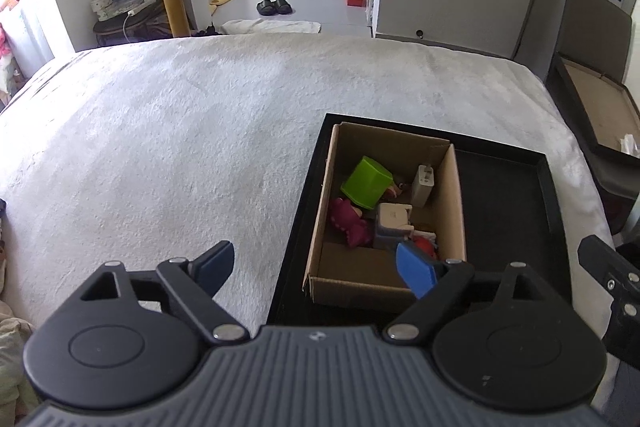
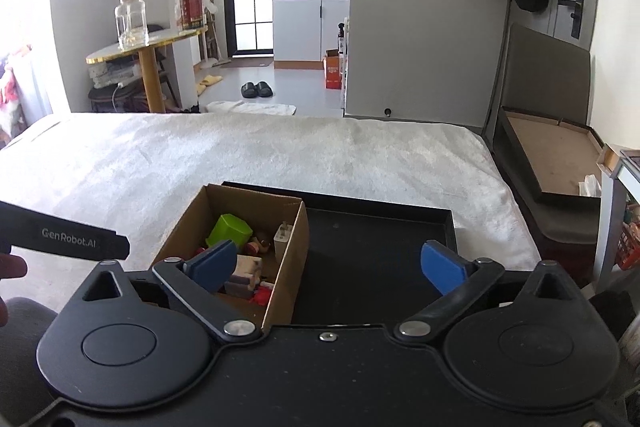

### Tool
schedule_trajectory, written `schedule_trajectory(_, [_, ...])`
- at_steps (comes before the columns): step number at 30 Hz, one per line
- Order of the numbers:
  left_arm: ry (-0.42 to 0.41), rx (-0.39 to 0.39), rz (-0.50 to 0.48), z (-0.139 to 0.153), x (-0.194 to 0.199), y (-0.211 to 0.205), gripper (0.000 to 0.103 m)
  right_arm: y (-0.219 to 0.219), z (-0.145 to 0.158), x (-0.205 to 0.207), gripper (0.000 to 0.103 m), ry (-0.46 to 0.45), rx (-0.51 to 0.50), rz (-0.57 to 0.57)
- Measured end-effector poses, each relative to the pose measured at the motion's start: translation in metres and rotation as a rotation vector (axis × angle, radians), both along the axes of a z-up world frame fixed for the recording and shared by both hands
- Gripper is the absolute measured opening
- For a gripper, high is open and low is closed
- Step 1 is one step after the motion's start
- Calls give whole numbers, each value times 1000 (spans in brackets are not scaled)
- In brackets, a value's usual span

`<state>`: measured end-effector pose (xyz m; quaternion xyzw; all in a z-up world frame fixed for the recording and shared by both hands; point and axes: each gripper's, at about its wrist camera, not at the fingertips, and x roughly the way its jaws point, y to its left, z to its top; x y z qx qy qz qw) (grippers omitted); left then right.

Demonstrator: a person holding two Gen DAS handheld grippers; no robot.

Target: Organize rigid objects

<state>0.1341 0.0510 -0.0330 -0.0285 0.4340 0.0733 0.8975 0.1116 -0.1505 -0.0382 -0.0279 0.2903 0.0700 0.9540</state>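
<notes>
Your left gripper hangs above the bed, jaws spread wide with nothing between them; its right fingertip overlaps the near corner of the cardboard box, its left fingertip lies over bare blanket. Your right gripper is likewise spread and empty, poised over the black tray, with its left fingertip in front of the box.

The box stands in the left part of the tray, which rests on the white blanket near the bed's right edge. The rigid objects are inside the box: a green cube-shaped container tilted at the far left, a magenta toy figure just in front of it, a white charger plug upright against the right wall, a pale block near the middle, and a red item, partly hidden by your fingertip.
</notes>
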Motion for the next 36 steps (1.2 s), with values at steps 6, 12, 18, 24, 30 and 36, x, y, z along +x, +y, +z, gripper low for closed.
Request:
schedule_trajectory(6, [-11, -7, -15, 7, -16, -1, 89, -10, 6, -9, 103, -1, 45, -18])
schedule_trajectory(12, [-21, -13, -26, 13, -29, -1, 92, -23, 11, -18, 103, 15, 97, -48])
schedule_trajectory(18, [-42, -15, -37, 22, -42, 0, 93, -31, 15, -26, 103, 28, 132, -71])
schedule_trajectory(24, [-55, 2, -30, 30, -54, 1, 95, -37, 18, -35, 103, 36, 154, -83])
schedule_trajectory(30, [-72, 17, -35, 37, -66, -2, 99, -38, 24, -46, 103, 23, 161, -79])
schedule_trajectory(36, [-85, 19, -39, 42, -75, -2, 100, -40, 28, -51, 103, 31, 159, -88])
